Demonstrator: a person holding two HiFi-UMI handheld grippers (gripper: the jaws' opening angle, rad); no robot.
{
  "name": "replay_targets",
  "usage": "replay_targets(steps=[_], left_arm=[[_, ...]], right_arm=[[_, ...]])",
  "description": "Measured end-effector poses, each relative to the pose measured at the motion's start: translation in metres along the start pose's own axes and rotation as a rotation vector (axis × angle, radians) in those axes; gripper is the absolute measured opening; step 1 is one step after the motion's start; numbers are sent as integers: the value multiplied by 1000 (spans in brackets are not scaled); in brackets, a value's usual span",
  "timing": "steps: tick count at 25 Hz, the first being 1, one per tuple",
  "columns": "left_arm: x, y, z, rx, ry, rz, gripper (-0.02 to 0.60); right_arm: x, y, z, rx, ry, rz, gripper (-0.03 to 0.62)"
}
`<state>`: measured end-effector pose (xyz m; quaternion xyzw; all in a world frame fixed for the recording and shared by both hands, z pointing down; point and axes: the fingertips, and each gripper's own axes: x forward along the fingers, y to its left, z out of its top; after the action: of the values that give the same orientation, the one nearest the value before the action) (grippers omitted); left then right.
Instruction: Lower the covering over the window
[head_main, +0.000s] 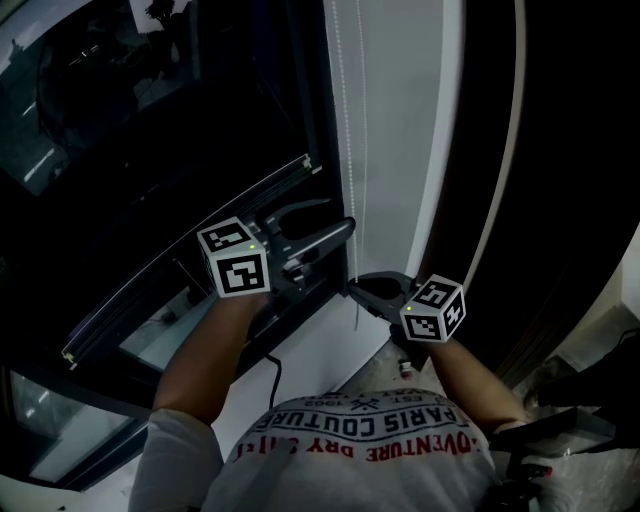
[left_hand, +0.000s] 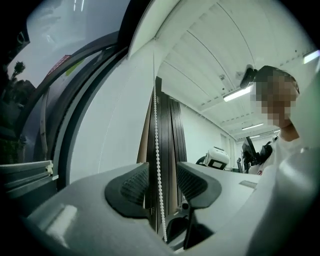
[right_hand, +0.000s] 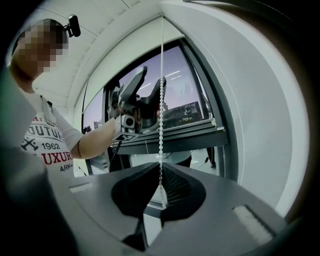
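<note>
Left claw (left_hand: 162, 182): wide open; bead chain (left_hand: 158, 150) hangs loose between the jaws, ungripped.
Right claw (right_hand: 161, 187): shut tight on the chain, 5 o'clock of my left claw.
Covering (head_main: 140, 305): bottom rail partway down, 8 o'clock of my left claw.
Risk: if I close the left claw off-line, it misses the chain. If I let go with the right claw first, the chain could run back.

This looks like an office or lab floor, not a home. A tall, dark-framed window (right_hand: 185, 85) rises to a white panelled ceiling (left_hand: 200, 55) lit by long strip lights (left_hand: 237, 93). The far wall (left_hand: 200, 137) is plain white. At that end a white machine (left_hand: 217, 157) stands beside dark equipment (left_hand: 250, 150) on stands.
</note>
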<state>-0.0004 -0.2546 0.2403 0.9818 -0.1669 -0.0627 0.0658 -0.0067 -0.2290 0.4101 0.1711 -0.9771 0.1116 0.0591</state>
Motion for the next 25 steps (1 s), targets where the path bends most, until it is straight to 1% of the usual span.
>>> replay_targets(steps=[4, 8, 9, 13, 14, 15, 16, 19, 22, 25], left_arm=[[11, 0, 16, 19, 13, -6, 176], [16, 3, 36, 31, -8, 2, 173], [17, 4, 39, 38, -7, 5, 161], [27, 4, 45, 52, 38, -4, 160], [28, 4, 46, 52, 47, -2, 141], [29, 5, 47, 52, 52, 6, 66], [29, 7, 48, 50, 55, 20, 14], [26, 12, 47, 23, 40, 55, 9], [25, 12, 46, 1, 36, 55, 6], [24, 7, 47, 10, 49, 48, 5]], right_arm=[[2, 4, -1, -3, 5, 7, 15], [3, 1, 0, -7, 6, 3, 15], [3, -1, 0, -9, 9, 1, 15], [4, -2, -2, -16, 18, -2, 15], [5, -2, -2, -16, 18, -1, 15], [5, -3, -2, -17, 17, -1, 15], [5, -3, -2, -17, 17, -2, 15], [5, -4, -2, -16, 21, -3, 15], [5, -3, -3, -17, 23, -4, 15], [3, -3, -3, -5, 13, -5, 15]])
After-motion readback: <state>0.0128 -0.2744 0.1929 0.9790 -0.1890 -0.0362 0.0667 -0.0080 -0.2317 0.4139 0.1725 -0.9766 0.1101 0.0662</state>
